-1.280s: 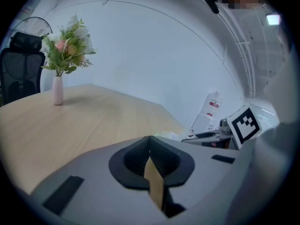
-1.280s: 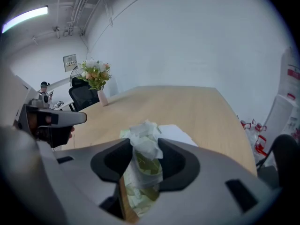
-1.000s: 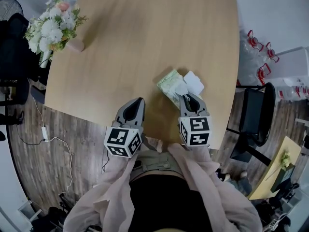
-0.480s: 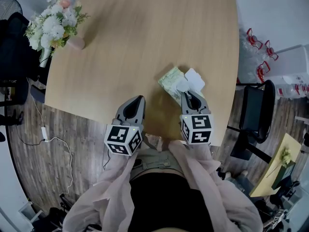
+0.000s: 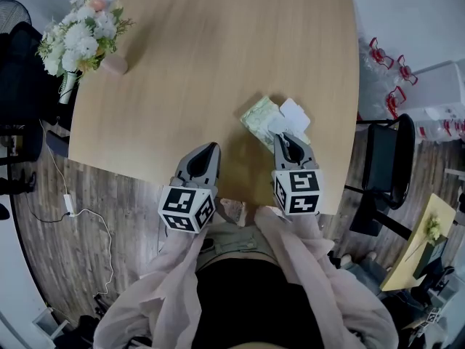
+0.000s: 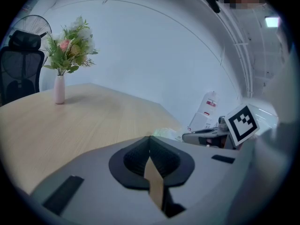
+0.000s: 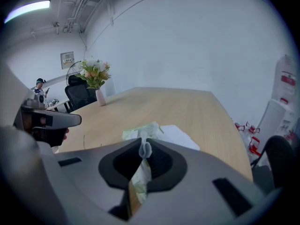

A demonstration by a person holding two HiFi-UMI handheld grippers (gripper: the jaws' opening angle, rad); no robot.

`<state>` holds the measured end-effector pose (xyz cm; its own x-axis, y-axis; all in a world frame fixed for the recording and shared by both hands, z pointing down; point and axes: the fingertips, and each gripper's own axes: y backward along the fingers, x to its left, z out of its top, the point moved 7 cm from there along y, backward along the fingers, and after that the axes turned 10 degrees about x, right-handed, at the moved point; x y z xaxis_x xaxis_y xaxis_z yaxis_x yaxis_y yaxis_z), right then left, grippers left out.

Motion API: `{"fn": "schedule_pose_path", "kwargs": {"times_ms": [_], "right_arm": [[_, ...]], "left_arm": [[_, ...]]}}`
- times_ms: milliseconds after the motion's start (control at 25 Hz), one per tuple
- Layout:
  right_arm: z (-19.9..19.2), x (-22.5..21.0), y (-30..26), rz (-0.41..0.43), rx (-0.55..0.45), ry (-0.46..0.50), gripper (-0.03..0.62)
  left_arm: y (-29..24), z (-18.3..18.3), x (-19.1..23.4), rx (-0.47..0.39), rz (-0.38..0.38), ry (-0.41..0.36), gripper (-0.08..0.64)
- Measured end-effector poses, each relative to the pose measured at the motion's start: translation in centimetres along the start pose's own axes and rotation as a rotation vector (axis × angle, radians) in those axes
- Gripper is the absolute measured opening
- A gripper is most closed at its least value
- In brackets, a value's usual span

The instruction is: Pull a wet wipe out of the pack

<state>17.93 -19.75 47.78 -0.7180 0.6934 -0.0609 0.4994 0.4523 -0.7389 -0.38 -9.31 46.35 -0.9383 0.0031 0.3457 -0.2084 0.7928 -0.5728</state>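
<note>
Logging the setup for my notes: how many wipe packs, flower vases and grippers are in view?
Wipe pack: 1
Flower vase: 1
Grippers: 2, the left gripper and the right gripper
Total: 4

Light wooden table [image 5: 218, 64], flower vase [image 5: 114, 65] at its left corner, wipe pack [image 5: 260, 116] near right edge, possibly open

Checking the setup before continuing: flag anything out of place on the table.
A white sheet lies loose beside the wipe pack, which sits askew near the edge of the table. Nothing looks spilled or damaged.
</note>
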Motion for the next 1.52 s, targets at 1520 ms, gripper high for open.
{"fn": "schedule_pose_path", "kwargs": {"times_ms": [1520], "right_arm": [[0.0,3.6,0.7,-0.061,-0.022,-0.044,0.021]], "left_arm": [[0.0,1.3,2.4,0.029,-0.109,-0.090,0.011]]}}
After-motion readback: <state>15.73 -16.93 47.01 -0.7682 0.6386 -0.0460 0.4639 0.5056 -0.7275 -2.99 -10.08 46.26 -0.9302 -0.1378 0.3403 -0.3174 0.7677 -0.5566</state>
